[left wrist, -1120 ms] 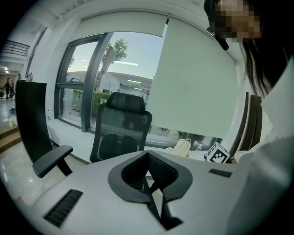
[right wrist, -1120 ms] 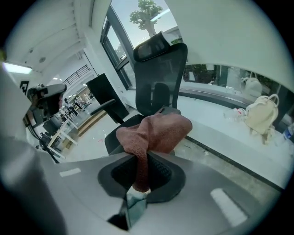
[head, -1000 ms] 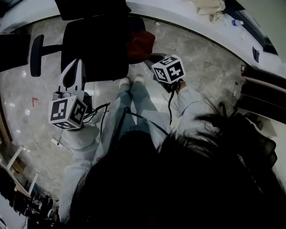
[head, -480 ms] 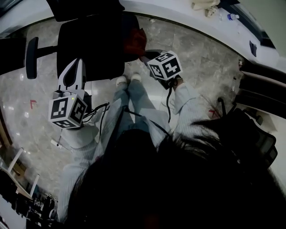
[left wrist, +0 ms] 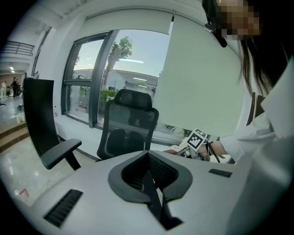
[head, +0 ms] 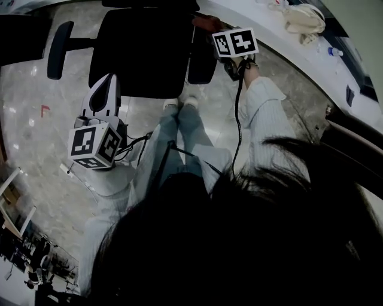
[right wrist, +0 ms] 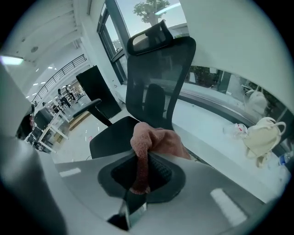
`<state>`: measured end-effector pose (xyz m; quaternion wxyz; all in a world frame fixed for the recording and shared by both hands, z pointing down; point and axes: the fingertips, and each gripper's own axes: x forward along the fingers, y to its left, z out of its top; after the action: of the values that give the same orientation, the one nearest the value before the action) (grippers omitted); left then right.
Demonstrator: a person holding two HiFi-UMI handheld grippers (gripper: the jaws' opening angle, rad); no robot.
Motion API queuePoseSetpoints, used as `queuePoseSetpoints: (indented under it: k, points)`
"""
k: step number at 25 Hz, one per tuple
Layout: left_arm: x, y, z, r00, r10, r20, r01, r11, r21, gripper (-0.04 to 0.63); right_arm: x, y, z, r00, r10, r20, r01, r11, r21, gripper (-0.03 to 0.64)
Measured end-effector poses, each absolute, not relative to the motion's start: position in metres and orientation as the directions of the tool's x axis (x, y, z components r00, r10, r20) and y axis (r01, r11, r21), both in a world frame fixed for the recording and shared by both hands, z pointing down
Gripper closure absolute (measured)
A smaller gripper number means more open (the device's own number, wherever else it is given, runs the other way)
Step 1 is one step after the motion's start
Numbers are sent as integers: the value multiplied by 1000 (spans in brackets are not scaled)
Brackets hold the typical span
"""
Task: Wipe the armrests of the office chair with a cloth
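The black office chair (head: 143,48) stands at the top of the head view, with its left armrest (head: 60,40) and right armrest (head: 202,63) either side of the seat. My right gripper (head: 218,30) is shut on a reddish-pink cloth (head: 206,23) at the far end of the right armrest; I cannot tell if the cloth touches it. In the right gripper view the cloth (right wrist: 151,142) bunches out of the jaws (right wrist: 144,158) before the chair back (right wrist: 158,78). My left gripper (head: 108,80) hangs shut and empty in front of the seat, apart from the chair (left wrist: 128,124).
The person's legs and white shoes (head: 182,104) stand just before the seat, with cables trailing from both grippers. A white ledge (head: 269,30) curves behind the chair and carries a cream bag (head: 305,18) and a bottle (head: 335,52). Another dark chair (left wrist: 39,119) stands at left.
My right gripper with the cloth has moved away from me along the right armrest, toward the chair back. The left gripper has stayed near the seat's front.
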<state>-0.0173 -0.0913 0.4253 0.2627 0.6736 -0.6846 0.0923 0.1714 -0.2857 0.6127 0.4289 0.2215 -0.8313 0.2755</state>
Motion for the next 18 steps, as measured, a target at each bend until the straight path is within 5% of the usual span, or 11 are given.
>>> queuePoseSetpoints:
  k: [18]
  points:
    - [14,-95,412,144,-888,436,-970,-39,242,592,194,-130,594,-565,81,821,-445,808,-386,589]
